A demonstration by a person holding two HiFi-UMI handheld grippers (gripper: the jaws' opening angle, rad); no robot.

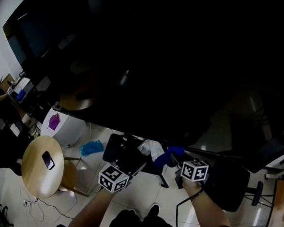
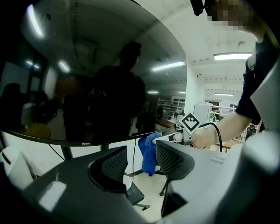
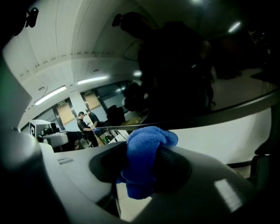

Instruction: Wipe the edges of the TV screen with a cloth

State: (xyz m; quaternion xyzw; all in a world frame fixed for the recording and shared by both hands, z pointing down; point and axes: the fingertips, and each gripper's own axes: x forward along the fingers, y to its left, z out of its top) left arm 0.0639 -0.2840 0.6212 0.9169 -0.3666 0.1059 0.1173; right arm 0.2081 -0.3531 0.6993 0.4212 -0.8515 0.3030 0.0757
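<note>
The big black TV screen fills the upper head view; its bottom edge runs just above and beyond both grippers. My right gripper is shut on a blue cloth, bunched between its jaws and held close under that bottom edge. My left gripper is beside it to the left, open with nothing between its fingers. From the left gripper view, the blue cloth hangs from the right gripper below the screen's lower edge.
A round wooden table with a phone stands at the lower left. A white cabinet and a teal bag sit on the floor under the TV. A white rag lies near the stand; a black chair is right.
</note>
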